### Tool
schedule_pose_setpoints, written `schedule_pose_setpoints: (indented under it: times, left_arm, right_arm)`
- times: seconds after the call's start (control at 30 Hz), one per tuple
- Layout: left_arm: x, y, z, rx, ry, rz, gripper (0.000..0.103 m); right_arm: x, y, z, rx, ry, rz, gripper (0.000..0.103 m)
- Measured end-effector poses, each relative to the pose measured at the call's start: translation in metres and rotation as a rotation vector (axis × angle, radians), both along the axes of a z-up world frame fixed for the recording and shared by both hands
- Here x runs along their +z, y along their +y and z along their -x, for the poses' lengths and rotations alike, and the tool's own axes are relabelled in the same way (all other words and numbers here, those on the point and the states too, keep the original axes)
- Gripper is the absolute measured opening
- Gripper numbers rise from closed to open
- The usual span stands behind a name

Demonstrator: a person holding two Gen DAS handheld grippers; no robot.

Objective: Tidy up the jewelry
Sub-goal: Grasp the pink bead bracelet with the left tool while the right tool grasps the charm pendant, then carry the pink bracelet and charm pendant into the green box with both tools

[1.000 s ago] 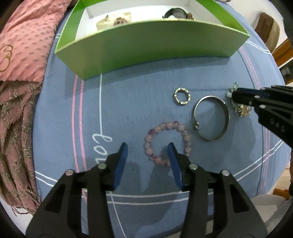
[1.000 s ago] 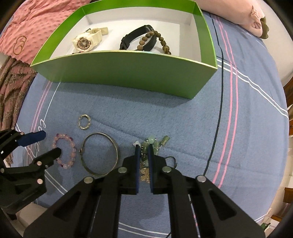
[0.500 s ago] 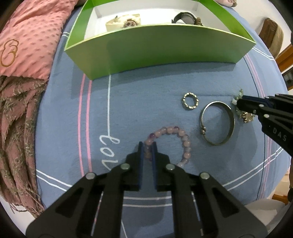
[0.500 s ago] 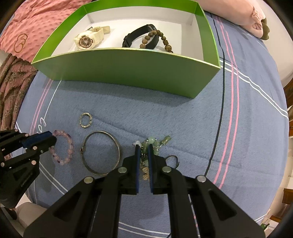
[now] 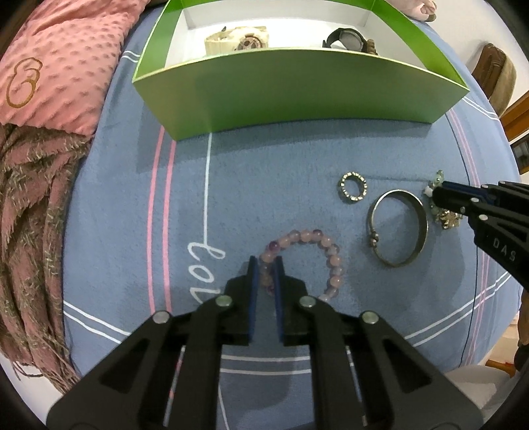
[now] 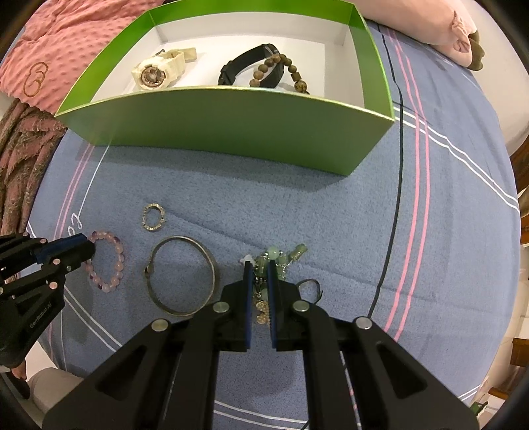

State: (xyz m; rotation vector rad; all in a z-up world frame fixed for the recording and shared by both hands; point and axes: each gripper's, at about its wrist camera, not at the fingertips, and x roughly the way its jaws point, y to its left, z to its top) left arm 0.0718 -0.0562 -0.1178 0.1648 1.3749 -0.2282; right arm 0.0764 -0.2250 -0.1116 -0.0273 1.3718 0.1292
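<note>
My left gripper (image 5: 265,264) is shut on the left side of a pink bead bracelet (image 5: 325,249) that lies on the blue cloth; it also shows in the right wrist view (image 6: 110,261). My right gripper (image 6: 258,269) is shut on a green charm bracelet (image 6: 276,256) with gold pieces, low on the cloth; it shows in the left wrist view (image 5: 444,216). A silver bangle (image 6: 182,274) and a small sparkly ring (image 6: 153,218) lie between them. A green box (image 6: 231,125) stands behind.
The box holds a cream watch (image 6: 158,67), a black watch (image 6: 251,64) and a brown bead bracelet (image 6: 287,71). A pink blanket (image 5: 56,66) and a fringed scarf (image 5: 29,231) lie at the left. A pink pillow (image 6: 439,29) lies at the far right.
My left gripper closed on the pink bead bracelet and has drawn slightly nearer the box. My right gripper stays shut on the charm bracelet, barely moved.
</note>
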Motion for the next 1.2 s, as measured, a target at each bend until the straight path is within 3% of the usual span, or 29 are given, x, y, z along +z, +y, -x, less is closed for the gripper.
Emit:
schedule_pose_setpoints:
  times: [0.1,0.17,0.23,0.43,0.53,0.73,0.8,0.83,1.2]
  left_arm:
    - [-0.003,0.002,-0.003,0.000,0.000,0.004,0.016]
    - [-0.005,-0.001,-0.001,-0.003,-0.001,0.002,0.018]
    - [-0.004,-0.005,-0.002,-0.007,-0.002,0.000,0.020]
    - [-0.005,-0.010,-0.005,-0.010,-0.005,-0.002,0.020]
    - [-0.005,-0.010,-0.006,-0.004,-0.007,-0.010,0.014]
    - [-0.005,-0.005,-0.006,0.014,-0.002,0.011,0.008]
    - [-0.003,-0.004,-0.006,0.023,-0.007,0.010,0.008]
    - [0.000,-0.003,-0.006,0.025,-0.013,0.016,0.008]
    - [0.053,0.006,0.001,0.044,-0.125,0.046,0.008]
  right_arm:
    - [0.002,-0.002,-0.001,-0.005,0.000,0.000,0.008]
    - [0.001,-0.002,-0.001,-0.010,-0.007,0.024,0.021]
    - [0.001,-0.003,-0.002,-0.011,-0.011,0.032,0.026]
    - [-0.006,-0.001,-0.001,0.000,-0.006,0.045,0.026]
    - [-0.007,0.001,0.001,0.004,-0.008,0.042,0.026]
    - [-0.006,0.003,0.001,0.017,-0.014,0.033,0.020]
    - [-0.003,0.003,0.001,0.022,-0.020,0.014,0.007]
    - [0.001,0.004,0.004,0.020,-0.022,0.011,0.005]
    - [0.049,-0.018,0.005,-0.019,-0.099,-0.021,0.005]
